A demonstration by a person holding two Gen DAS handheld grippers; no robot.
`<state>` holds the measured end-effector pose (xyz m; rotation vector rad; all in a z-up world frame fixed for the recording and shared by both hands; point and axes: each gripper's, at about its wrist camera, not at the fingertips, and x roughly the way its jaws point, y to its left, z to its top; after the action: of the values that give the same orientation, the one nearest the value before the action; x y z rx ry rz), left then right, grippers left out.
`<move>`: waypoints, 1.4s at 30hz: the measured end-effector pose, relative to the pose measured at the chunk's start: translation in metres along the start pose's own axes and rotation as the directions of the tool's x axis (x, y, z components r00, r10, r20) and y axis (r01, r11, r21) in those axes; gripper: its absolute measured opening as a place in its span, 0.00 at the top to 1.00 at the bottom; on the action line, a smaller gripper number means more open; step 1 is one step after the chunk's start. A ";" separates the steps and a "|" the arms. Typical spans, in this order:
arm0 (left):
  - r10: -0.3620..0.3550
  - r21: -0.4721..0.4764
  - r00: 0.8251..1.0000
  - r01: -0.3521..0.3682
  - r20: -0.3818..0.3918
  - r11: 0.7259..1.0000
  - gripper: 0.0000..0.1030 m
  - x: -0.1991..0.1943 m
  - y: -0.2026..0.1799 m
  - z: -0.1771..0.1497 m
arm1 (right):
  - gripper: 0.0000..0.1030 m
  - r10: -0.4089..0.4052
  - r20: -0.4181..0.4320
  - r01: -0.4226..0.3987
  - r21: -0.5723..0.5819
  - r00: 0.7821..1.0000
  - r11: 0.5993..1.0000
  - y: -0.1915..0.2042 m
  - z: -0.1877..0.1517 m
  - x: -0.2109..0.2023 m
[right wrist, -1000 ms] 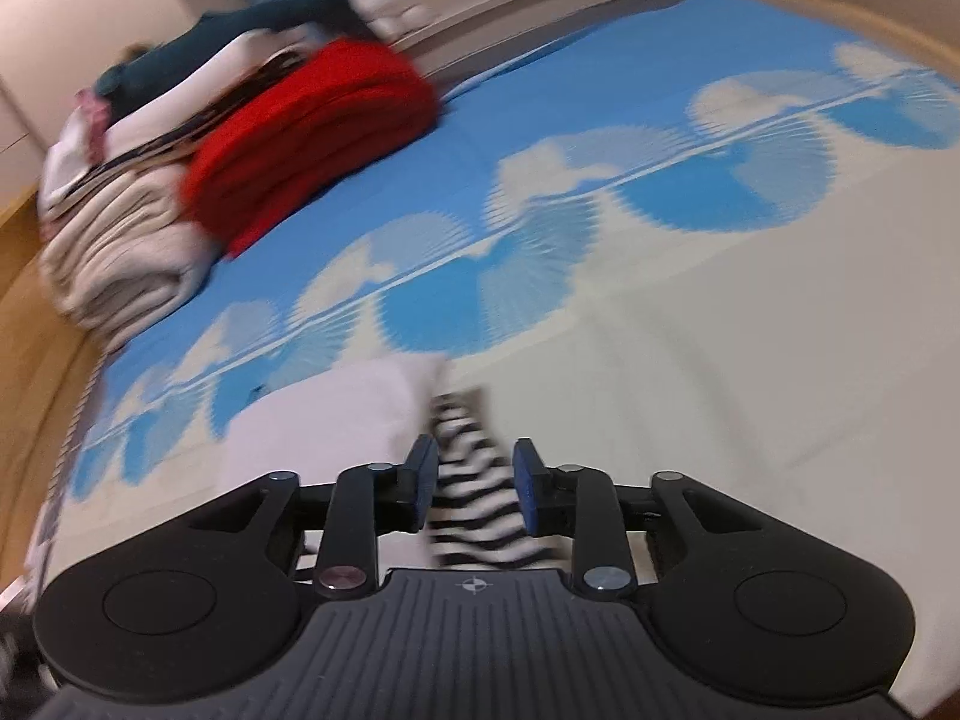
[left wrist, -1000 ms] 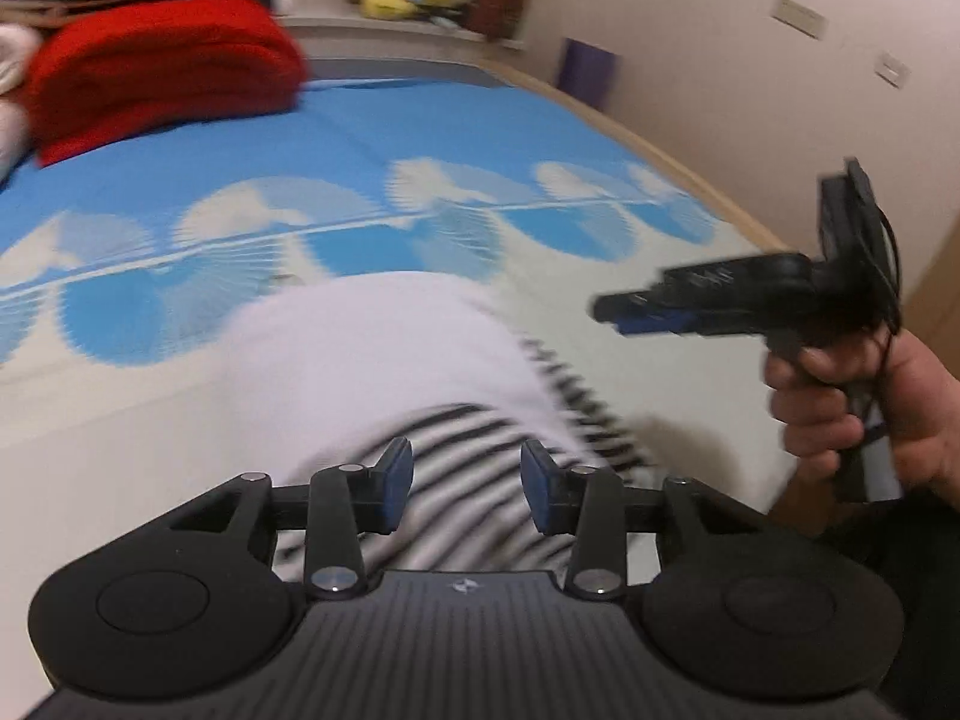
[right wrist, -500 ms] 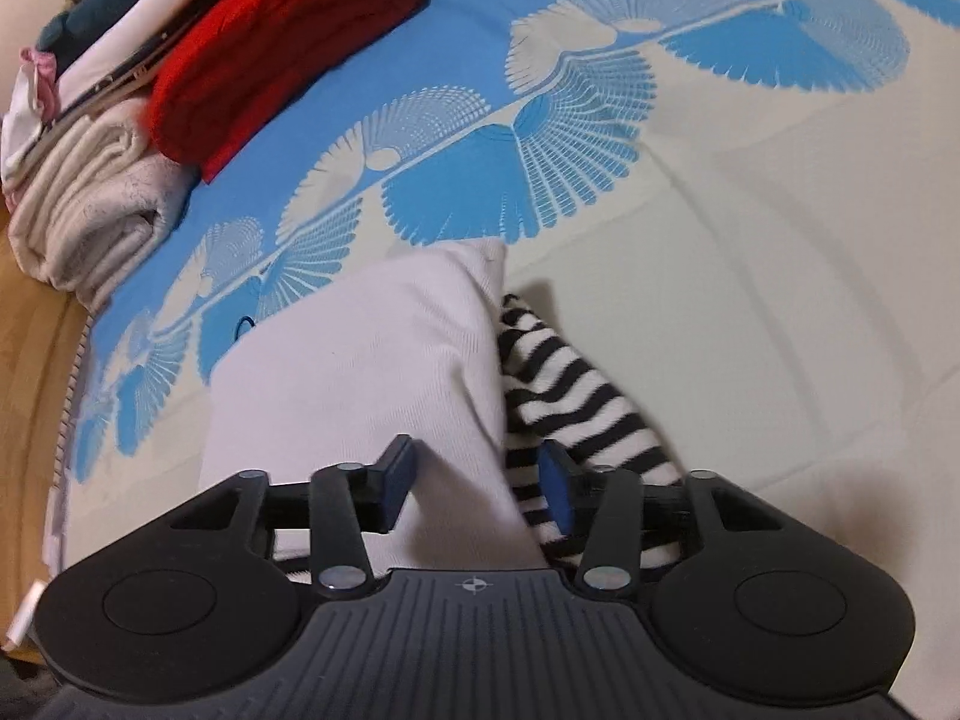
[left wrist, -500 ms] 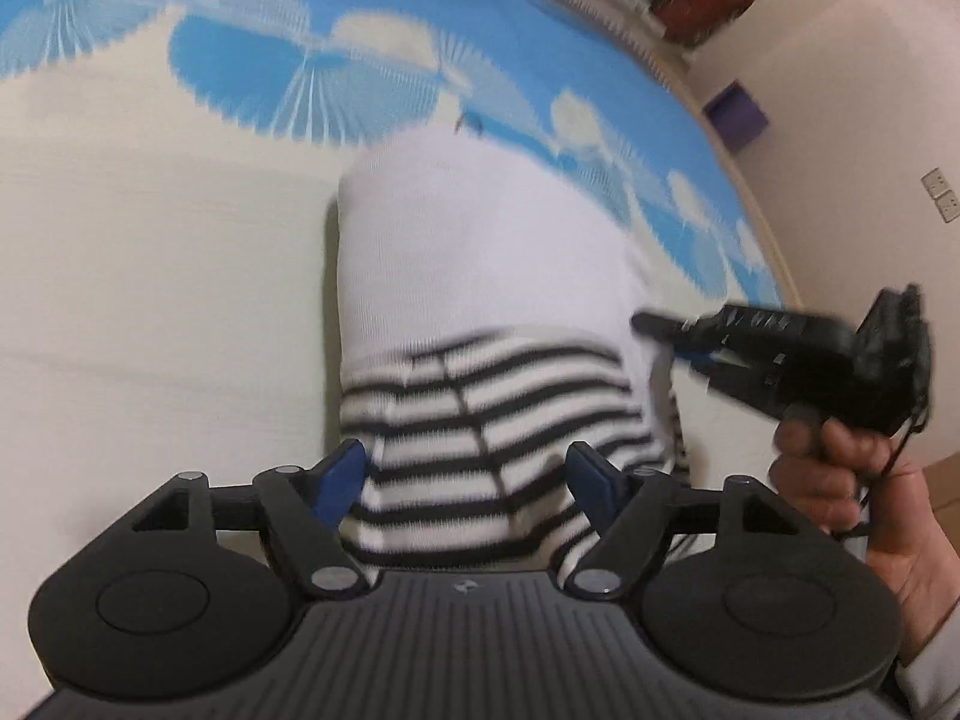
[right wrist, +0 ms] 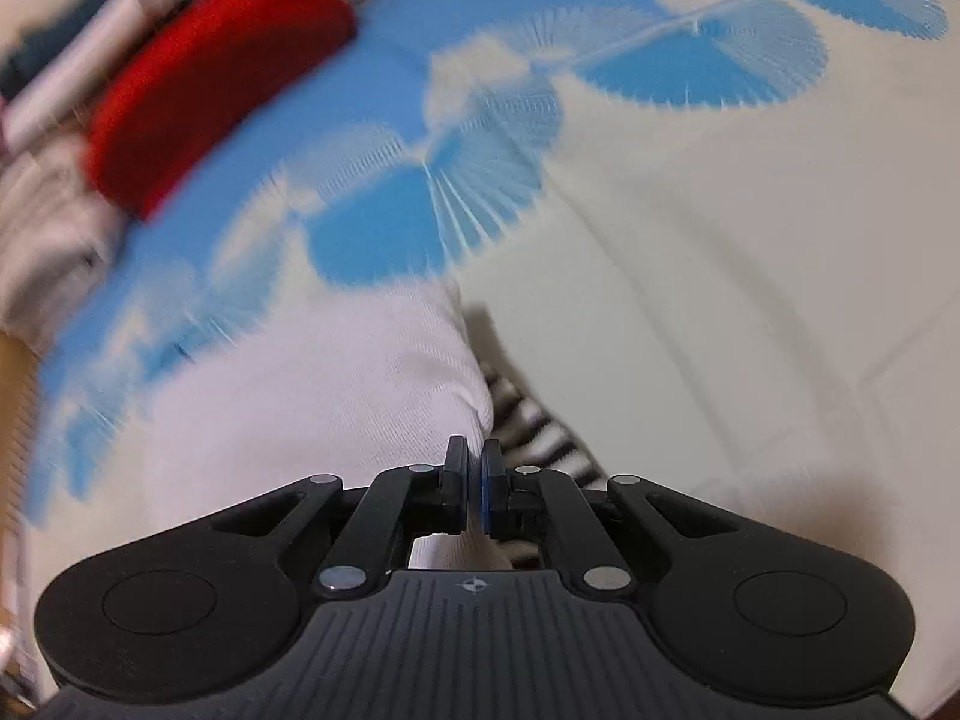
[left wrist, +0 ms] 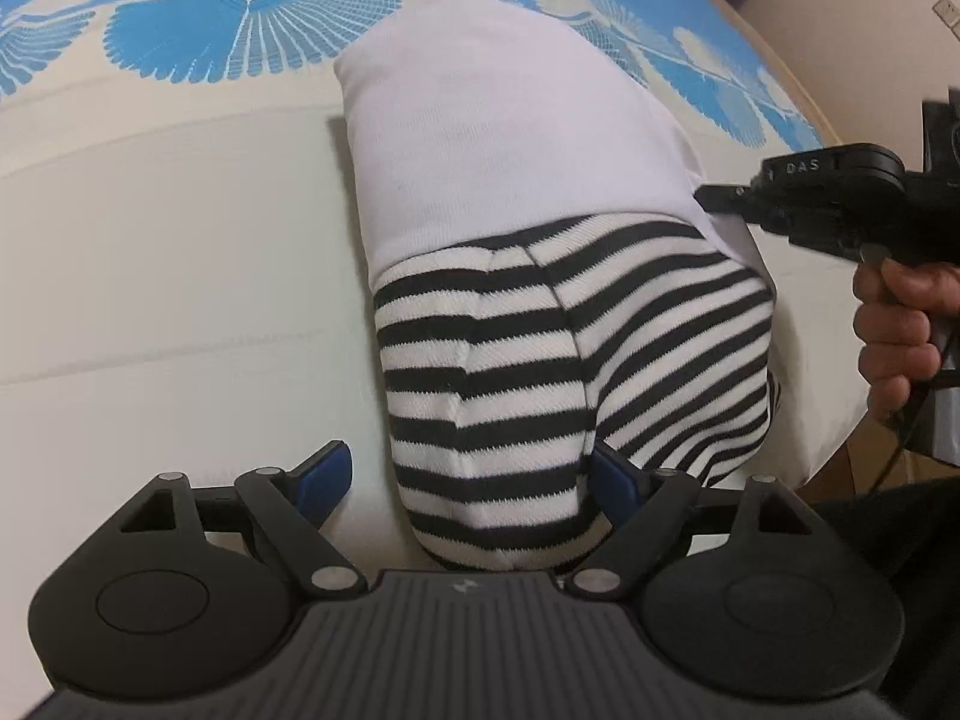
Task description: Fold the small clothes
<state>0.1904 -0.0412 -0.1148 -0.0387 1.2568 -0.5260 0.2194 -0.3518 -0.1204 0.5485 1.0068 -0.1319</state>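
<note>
Left gripper (left wrist: 465, 480), black two-finger type with blue pads: pitched steeply downward, jaws spread wide, having just been opening. The striped near end of the garment lies between the fingers; the right pad sits against its edge, the left pad stands clear.

Right gripper (right wrist: 474, 480), same black two-finger type with blue pads: pitched downward, jaws drawn together, having just been closing. The pads meet at the right edge of the white fabric; whether cloth is pinched between them cannot be told.

In the left wrist view, the right hand (left wrist: 900, 330) wraps the black handle, fingers curled round the grip.
</note>
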 end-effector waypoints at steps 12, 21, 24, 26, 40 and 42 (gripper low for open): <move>-0.014 -0.044 1.000 0.013 -0.026 0.999 0.12 -0.003 0.006 -0.005 | 0.45 0.124 0.051 -0.123 -0.017 0.991 0.992 -0.012 -0.005 -0.030; -0.099 -0.143 0.995 0.101 0.022 0.985 0.21 -0.038 0.029 -0.009 | 0.98 0.225 -0.075 -0.233 -0.135 0.971 0.963 -0.007 -0.022 -0.033; 0.023 -0.072 0.997 -0.028 -0.071 0.997 0.22 -0.017 0.025 -0.014 | 0.99 0.272 0.029 -0.266 -0.133 0.962 0.955 -0.012 -0.017 -0.052; 0.045 -0.029 0.995 -0.047 -0.084 0.998 0.21 -0.012 0.019 -0.014 | 1.00 0.246 0.020 -0.244 -0.069 0.969 0.967 -0.024 -0.015 -0.050; -0.092 -0.207 0.985 0.120 0.143 0.971 0.21 -0.042 0.037 0.025 | 0.51 0.157 -0.009 -0.156 -0.152 0.988 0.976 -0.003 -0.021 -0.038; -0.121 -0.242 0.980 0.156 0.155 0.958 0.21 -0.036 0.044 0.035 | 0.51 0.153 -0.051 -0.161 -0.211 0.987 0.964 0.006 -0.024 -0.029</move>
<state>0.2309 0.0028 -0.0847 -0.3756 1.1827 -0.4722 0.1870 -0.3387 -0.1038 0.4319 0.9922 0.1266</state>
